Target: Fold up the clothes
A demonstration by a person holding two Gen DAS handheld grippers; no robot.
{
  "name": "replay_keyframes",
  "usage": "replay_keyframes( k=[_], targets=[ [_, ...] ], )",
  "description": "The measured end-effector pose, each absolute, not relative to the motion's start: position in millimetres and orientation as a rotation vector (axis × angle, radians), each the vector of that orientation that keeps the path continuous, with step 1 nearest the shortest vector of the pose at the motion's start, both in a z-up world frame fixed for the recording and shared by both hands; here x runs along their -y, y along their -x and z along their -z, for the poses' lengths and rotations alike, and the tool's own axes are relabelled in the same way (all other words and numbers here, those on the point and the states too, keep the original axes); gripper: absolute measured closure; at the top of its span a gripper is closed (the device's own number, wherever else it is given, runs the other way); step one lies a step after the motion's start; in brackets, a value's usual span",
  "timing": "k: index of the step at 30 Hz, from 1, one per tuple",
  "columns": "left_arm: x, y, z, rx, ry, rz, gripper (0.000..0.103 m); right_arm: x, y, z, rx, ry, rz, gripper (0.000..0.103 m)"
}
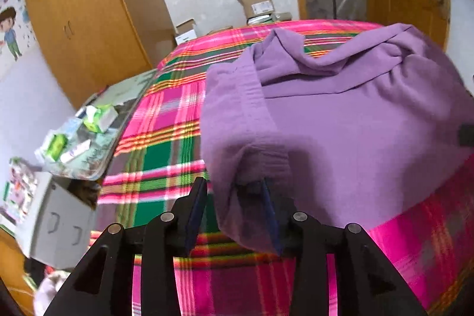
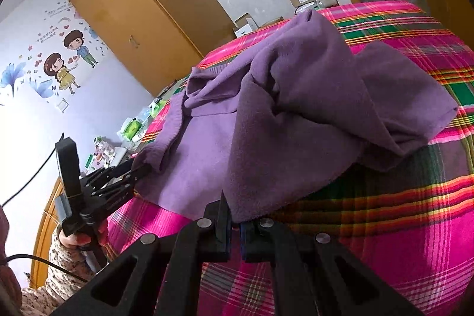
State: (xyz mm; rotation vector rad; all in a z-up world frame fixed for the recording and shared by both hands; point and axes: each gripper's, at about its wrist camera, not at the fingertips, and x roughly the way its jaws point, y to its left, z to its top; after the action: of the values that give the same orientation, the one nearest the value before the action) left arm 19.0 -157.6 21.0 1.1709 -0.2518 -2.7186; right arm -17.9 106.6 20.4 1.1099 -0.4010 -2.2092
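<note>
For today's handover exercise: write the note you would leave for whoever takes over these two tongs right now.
Left tongs: open, cuff of the purple garment draped over one finger.
Right tongs: shut on the garment's near edge.
The garment lies bunched on the plaid bedspread, one part thrown over the middle.
Done: both ends reached.
Left: close the left tongs, spread it flat, finish the folds.
</note>
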Motion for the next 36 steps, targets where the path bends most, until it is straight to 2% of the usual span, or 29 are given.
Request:
replay_keyframes(
  k=[5, 6, 7, 9, 14, 19, 23, 27, 29, 30, 36],
  targets=[
    [156, -12, -19, 0.250, -1.200, 2.708, 0.064, -106, 18, -19, 0.409, -1.118, 2.205, 0.099],
    [156, -12, -19, 0.230, -1.209, 2.719, 0.071, -105, 17, -18, 0.407, -1.118, 2.205, 0.099],
    [158, -10, -18, 0.207, -1.216, 2.721, 0.084, -105, 17, -18, 0.405, -1.118, 2.205, 0.099],
    [162, -8, -18, 0.159, -1.214, 2.719, 0.094, -105, 16, -18, 0.402, -1.117, 2.205, 0.099],
    [178, -14, -27, -0.013, -1.161, 2.742, 0.096, -108, 14, -17, 0.408, -1.117, 2.211, 0.099],
    [189, -21, -32, -0.097, -1.130, 2.755, 0.096, -109, 15, -15, 0.408, -1.122, 2.209, 0.099],
    [200, -23, -31, -0.192, -1.116, 2.743, 0.096, -110, 17, -14, 0.407, -1.128, 2.208, 0.099],
    [199, -24, -26, -0.181, -1.122, 2.738, 0.092, -110, 19, -12, 0.407, -1.134, 2.207, 0.099],
    [196, -26, -25, -0.156, -1.117, 2.756, 0.085, -110, 20, -12, 0.407, -1.137, 2.207, 0.099],
    [194, -29, -26, -0.141, -1.108, 2.766, 0.077, -110, 20, -11, 0.408, -1.137, 2.208, 0.099],
    [186, -33, -31, 0.004, -1.072, 2.774, 0.063, -108, 21, -10, 0.415, -1.141, 2.203, 0.099]
  ],
)
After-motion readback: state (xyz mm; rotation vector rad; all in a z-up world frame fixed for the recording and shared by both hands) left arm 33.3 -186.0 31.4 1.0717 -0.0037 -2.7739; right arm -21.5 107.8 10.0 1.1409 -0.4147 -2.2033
